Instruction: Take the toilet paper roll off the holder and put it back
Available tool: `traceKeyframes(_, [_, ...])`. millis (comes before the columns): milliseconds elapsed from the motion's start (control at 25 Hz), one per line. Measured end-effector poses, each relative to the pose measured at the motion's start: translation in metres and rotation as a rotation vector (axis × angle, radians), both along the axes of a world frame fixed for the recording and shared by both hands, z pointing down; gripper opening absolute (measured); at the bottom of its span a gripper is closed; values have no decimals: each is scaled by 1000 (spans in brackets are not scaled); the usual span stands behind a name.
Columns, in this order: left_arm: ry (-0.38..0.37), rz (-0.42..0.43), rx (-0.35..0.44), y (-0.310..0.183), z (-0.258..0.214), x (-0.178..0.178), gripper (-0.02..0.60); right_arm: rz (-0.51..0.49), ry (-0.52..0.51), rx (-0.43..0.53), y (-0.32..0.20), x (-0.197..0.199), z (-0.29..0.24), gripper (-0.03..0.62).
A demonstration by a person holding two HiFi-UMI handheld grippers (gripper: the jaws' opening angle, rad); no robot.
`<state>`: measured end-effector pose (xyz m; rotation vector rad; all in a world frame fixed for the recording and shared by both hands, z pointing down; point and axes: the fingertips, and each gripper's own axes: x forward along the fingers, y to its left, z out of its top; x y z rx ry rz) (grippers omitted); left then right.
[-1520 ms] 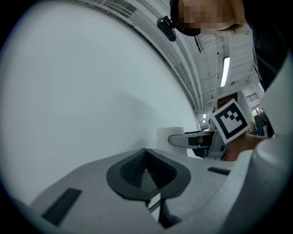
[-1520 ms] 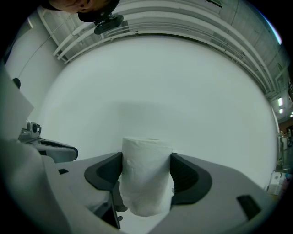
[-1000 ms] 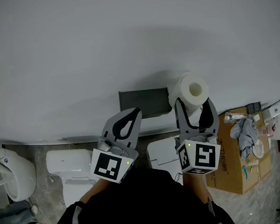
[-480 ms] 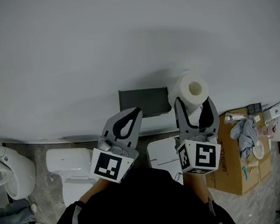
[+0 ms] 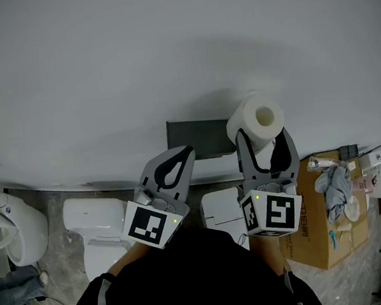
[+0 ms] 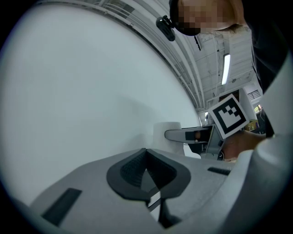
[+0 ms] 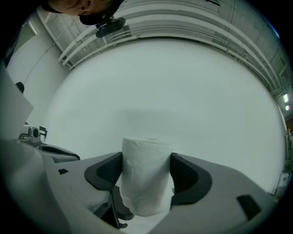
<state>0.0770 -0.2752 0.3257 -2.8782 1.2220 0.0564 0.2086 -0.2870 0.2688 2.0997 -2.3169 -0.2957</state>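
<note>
Right gripper (image 5: 263, 140) was clamped on the toilet paper roll (image 5: 257, 118), held clear of the wall holder (image 5: 199, 138) at its 3 o'clock, left gripper (image 5: 177, 158) closed and empty at the holder's 6 o'clock; removal looked done, putting it back not yet.

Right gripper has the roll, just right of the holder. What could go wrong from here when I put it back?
1. The right gripper squeezes only the soft sides of the toilet paper roll, so it may dent or twist loose.
2. The left gripper, shut and empty, sits right below the holder and might block the way in.
3. No view shows the holder's bar, so lining up is a guess.
</note>
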Motion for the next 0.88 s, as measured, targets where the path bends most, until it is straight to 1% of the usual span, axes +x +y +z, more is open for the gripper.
traceKeyframes(200, [2,-7,-5,0,1,-2,6,-23,5,13,-2,-8,-5,336])
traceKeyframes(880, [2,-61,-6,-3,2,-30,6,-117,7,28,-14,-51,-10,336])
